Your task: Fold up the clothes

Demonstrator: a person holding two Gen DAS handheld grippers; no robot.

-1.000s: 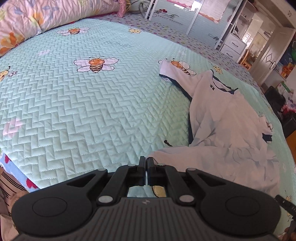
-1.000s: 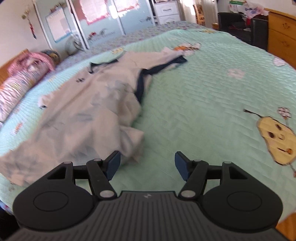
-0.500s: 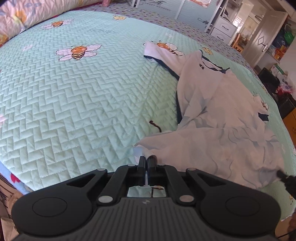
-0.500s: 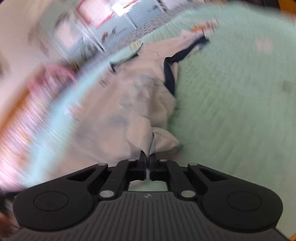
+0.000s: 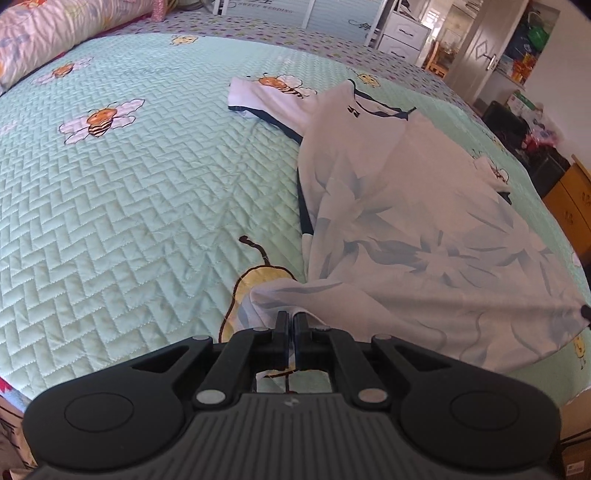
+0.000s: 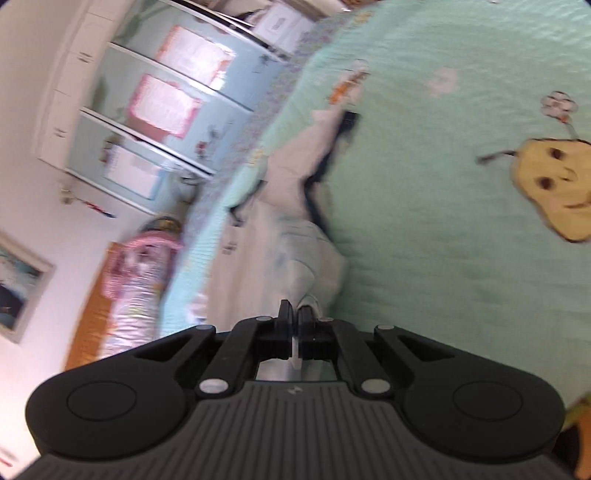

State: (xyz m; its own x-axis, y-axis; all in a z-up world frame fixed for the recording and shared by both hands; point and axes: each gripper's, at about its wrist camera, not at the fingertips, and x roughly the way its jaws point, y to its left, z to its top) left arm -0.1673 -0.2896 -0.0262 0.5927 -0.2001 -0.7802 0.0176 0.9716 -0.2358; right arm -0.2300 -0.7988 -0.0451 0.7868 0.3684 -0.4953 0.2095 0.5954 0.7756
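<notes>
On the bee-print quilt [image 5: 140,206], left gripper [image 5: 293,318] and right gripper [image 6: 295,313] each clamp the shirt [image 5: 413,221] hem; keeping it taut and level should fold cleanly.

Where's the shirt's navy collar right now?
In the left wrist view the navy collar lies at the far end of the white shirt, upper right of centre on the green bedspread, just right of the sleeve over the bee print.

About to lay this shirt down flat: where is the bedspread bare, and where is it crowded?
Bare quilt runs from the shirt and its dark side trim across to the pillow, broken only by printed bees. Also bare in the right wrist view, around the printed pear. Crowded where the shirt lies bunched.
</notes>
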